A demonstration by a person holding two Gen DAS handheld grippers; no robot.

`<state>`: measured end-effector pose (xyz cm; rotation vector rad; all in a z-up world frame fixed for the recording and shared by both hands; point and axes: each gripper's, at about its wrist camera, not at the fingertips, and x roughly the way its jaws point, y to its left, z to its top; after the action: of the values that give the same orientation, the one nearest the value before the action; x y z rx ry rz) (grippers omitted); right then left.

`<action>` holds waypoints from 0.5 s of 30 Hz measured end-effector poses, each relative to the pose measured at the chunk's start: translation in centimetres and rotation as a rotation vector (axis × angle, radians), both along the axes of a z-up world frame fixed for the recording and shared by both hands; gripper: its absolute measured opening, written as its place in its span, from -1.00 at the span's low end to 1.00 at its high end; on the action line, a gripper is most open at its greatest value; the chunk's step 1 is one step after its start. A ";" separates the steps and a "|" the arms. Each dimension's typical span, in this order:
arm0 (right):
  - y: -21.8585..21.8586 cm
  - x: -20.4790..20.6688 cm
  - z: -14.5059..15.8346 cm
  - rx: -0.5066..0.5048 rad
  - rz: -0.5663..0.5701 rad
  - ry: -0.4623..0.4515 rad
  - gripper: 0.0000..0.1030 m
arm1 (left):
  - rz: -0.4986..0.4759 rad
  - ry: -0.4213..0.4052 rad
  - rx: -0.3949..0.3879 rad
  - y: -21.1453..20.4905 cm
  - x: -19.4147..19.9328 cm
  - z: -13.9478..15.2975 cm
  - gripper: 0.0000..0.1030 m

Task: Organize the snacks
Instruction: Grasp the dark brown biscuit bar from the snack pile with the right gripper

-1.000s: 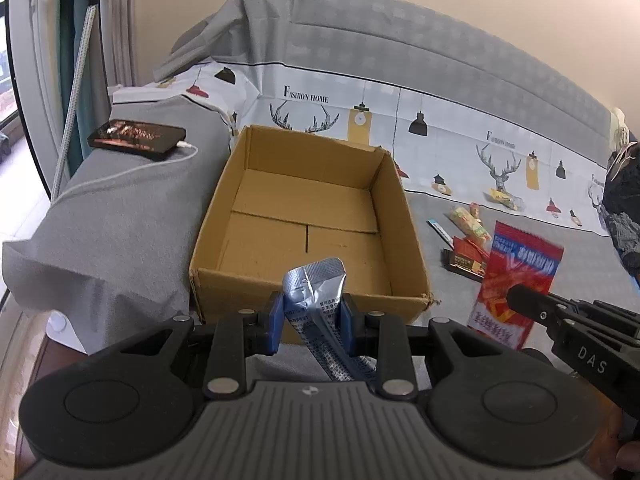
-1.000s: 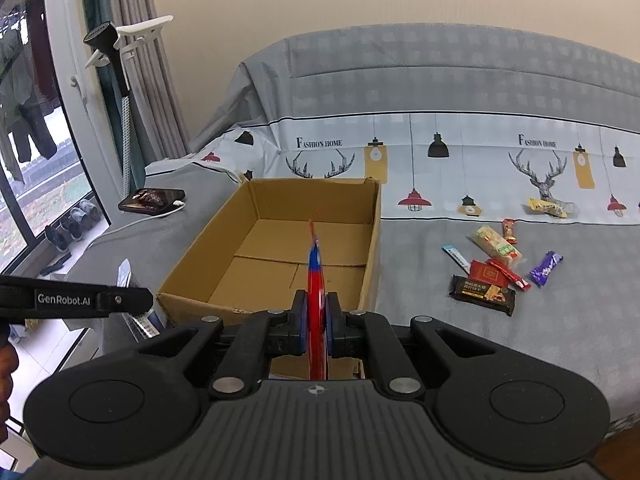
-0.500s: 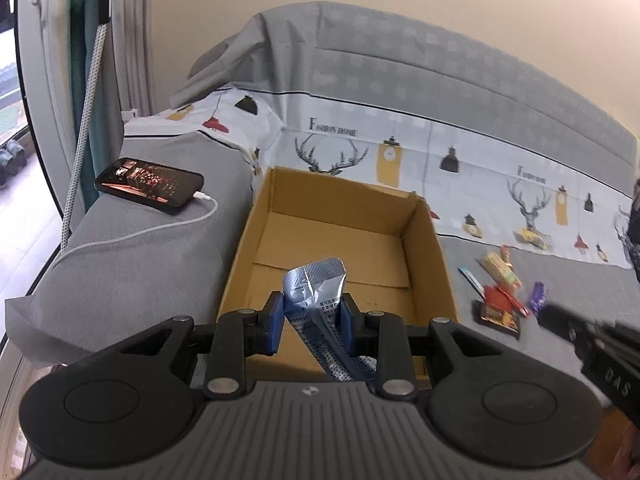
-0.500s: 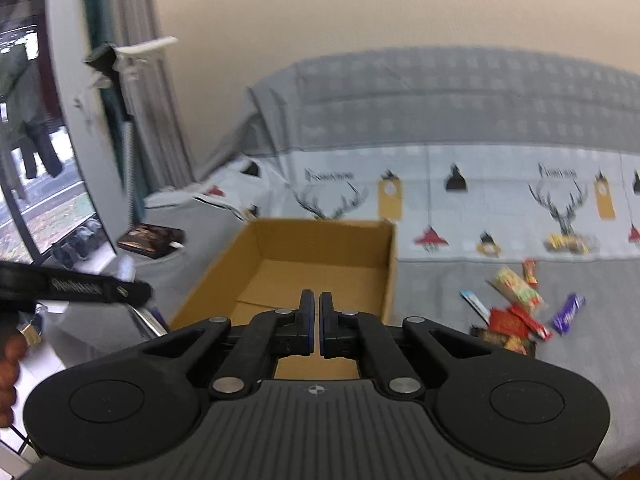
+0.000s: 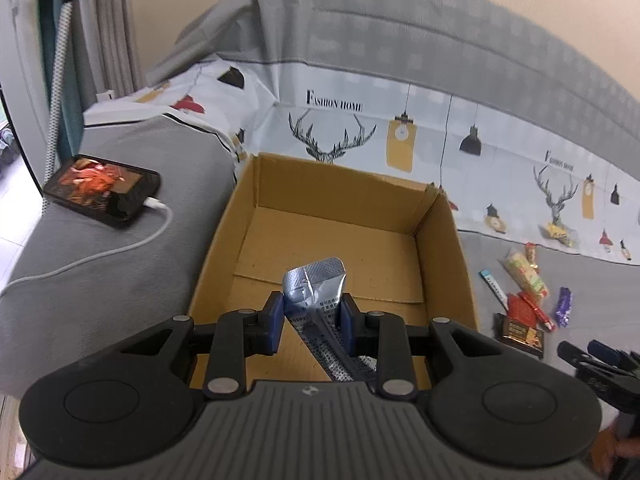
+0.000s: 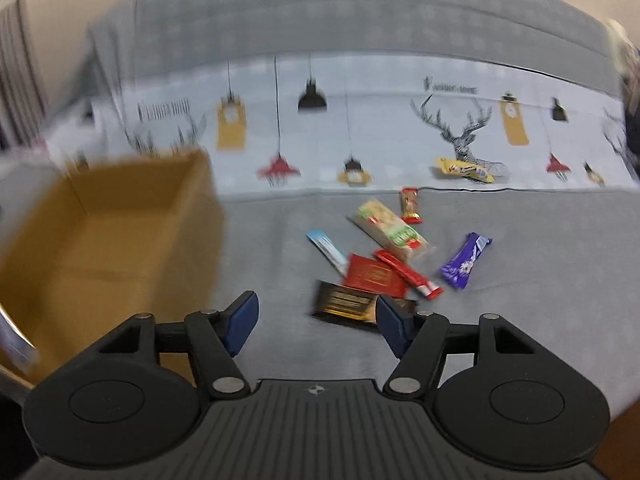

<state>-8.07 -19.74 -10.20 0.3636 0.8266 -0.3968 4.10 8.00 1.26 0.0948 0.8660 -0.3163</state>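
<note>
My left gripper point(image 5: 312, 318) is shut on a silver and blue snack packet point(image 5: 316, 284) and holds it over the near part of the open cardboard box point(image 5: 444, 248). My right gripper point(image 6: 314, 320) is open and empty, above the grey sofa cover just before a pile of snacks: a black and gold bar point(image 6: 344, 306), a red packet point(image 6: 374, 278), a red stick point(image 6: 408, 274), a purple bar point(image 6: 464, 262), a blue stick point(image 6: 326, 248) and a cracker pack point(image 6: 390, 230). The box point(image 6: 108, 216) is blurred at the left of the right wrist view.
A phone point(image 5: 102, 190) on a white charging cable point(image 5: 120, 250) lies on the grey armrest left of the box. A yellow bar point(image 6: 464, 168) and a small red candy point(image 6: 410, 204) lie further back. Curtains point(image 5: 100, 28) hang at the far left.
The right gripper let go of its red packet, opened, and swung right from the box to the snack pile. The left gripper moved forward over the box with its packet.
</note>
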 end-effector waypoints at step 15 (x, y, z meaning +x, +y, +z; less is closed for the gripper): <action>-6.4 10.6 -14.5 -0.024 0.357 0.339 0.91 | 0.005 0.106 0.079 -3.2 5.2 -5.2 -0.37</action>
<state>2.50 -26.11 -24.68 0.1210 1.1931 -0.1337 9.26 4.81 -3.90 0.1502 0.9836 -0.2841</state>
